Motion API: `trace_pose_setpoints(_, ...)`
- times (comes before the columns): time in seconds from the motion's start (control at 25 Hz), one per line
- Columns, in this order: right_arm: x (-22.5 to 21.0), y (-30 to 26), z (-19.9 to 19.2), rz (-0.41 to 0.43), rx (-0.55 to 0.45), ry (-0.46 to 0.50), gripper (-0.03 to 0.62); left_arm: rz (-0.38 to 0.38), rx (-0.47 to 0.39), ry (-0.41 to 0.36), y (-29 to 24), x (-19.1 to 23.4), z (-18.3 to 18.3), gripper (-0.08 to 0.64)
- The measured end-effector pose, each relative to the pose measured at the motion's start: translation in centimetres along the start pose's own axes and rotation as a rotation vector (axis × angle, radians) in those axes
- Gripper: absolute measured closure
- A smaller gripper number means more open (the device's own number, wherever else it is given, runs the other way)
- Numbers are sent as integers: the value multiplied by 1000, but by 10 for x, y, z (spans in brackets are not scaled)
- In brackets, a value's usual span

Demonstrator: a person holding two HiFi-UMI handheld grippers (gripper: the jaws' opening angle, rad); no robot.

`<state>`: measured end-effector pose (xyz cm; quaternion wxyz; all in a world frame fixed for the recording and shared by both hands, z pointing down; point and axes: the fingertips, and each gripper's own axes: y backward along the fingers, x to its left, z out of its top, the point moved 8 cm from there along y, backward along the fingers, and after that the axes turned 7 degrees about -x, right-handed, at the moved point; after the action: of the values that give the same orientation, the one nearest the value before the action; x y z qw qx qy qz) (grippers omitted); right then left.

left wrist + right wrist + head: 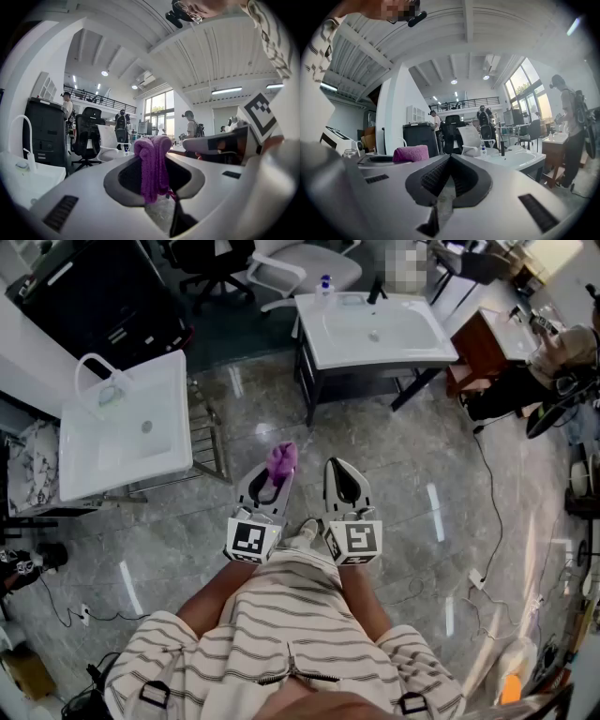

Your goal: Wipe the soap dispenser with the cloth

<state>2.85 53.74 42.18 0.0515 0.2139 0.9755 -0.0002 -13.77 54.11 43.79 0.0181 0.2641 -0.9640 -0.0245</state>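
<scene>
I hold both grippers level in front of my striped shirt [281, 634], side by side above the glossy grey floor [412, 493]. The left gripper [273, 481] has its jaws pinched on the purple cloth [282, 458]. In the left gripper view the cloth stands folded between the pads, its doubled top poking out past the tips and its loose end hanging down into the gap. The right gripper [344, 474] holds nothing. Its ribbed pads are pressed together at the tips, and only bare floor shows through the opening behind them. The soap dispenser [325, 283], a small bottle with a blue top, stands at the far left corner of the white sink [412, 338] straight ahead of me, well apart from both grippers. In the right gripper view the same bottle sits at that sink's left edge. A second white sink [84, 465] with a curved tap [94, 367] stands off to my left, nearer than the first. Office chairs [300, 263] stand beyond the far sink, and a cable [489, 521] trails over the floor on my right.
</scene>
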Motion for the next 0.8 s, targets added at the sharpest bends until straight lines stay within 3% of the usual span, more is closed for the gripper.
trace_pose_setpoints(0.56,-63,-11,6,64,-41,-50,581,-3,-41,-5,-55,-36,3,445)
trace_pose_setpoints(0.8,-87,-23,-3,48,-48,-104,581,-27,2,-2,-75,-45,-8,443)
